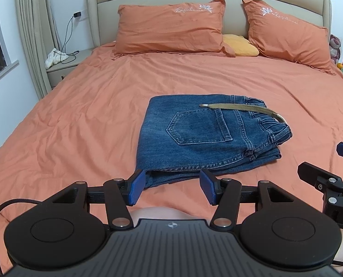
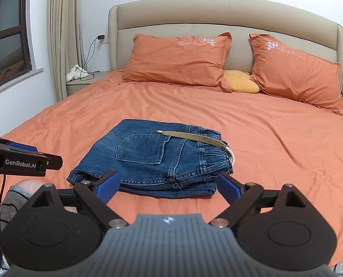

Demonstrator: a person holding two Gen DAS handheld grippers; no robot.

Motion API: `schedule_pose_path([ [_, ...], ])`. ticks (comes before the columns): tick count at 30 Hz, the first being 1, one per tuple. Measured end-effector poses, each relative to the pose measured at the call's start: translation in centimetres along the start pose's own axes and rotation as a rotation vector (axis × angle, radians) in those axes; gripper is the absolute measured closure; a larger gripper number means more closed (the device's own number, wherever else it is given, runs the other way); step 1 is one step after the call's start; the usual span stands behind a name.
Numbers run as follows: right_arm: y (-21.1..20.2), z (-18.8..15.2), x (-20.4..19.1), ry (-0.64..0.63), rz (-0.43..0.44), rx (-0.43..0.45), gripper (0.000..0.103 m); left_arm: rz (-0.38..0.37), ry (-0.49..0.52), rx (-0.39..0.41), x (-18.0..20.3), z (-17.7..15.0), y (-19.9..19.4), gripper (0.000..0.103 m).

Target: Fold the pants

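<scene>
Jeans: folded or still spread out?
Folded. The jeans lie as a compact stack on the bed, layered edges showing at the near side, back pocket up.

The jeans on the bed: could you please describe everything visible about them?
The jeans are blue denim, folded into a compact stack lying flat on the orange bedspread. A back pocket faces up, the elastic waistband lies to the right, and an olive belt rests across the top. Neither gripper holds them.

Blue denim pants (image 1: pixel 201 136) lie folded into a flat, squarish stack on the orange bed cover, back pocket (image 1: pixel 198 127) facing up, elastic waistband to the right, an olive belt (image 1: pixel 236 107) trailing across the top.
</scene>
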State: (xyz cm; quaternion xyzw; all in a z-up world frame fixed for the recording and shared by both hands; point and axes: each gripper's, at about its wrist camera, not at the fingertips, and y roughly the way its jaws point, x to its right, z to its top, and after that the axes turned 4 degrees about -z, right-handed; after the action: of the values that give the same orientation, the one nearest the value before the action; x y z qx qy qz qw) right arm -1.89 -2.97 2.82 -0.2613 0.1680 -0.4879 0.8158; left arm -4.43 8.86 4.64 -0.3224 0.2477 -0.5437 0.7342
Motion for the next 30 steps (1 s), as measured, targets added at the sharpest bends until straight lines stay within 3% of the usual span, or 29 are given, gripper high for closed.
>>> schedule_pose_path([
  [20,-0.7,-0.1,0.6,0.013,0.002,0.013,0.014,-0.006,0.024,0.01,0.5,0.0,-0.4,0.039],
  [30,-1.1,-0.2,0.8,0.023,0.0,0.021,0.006,-0.011,0.034,0.013,0.7,0.1,-0.6,0.039],
])
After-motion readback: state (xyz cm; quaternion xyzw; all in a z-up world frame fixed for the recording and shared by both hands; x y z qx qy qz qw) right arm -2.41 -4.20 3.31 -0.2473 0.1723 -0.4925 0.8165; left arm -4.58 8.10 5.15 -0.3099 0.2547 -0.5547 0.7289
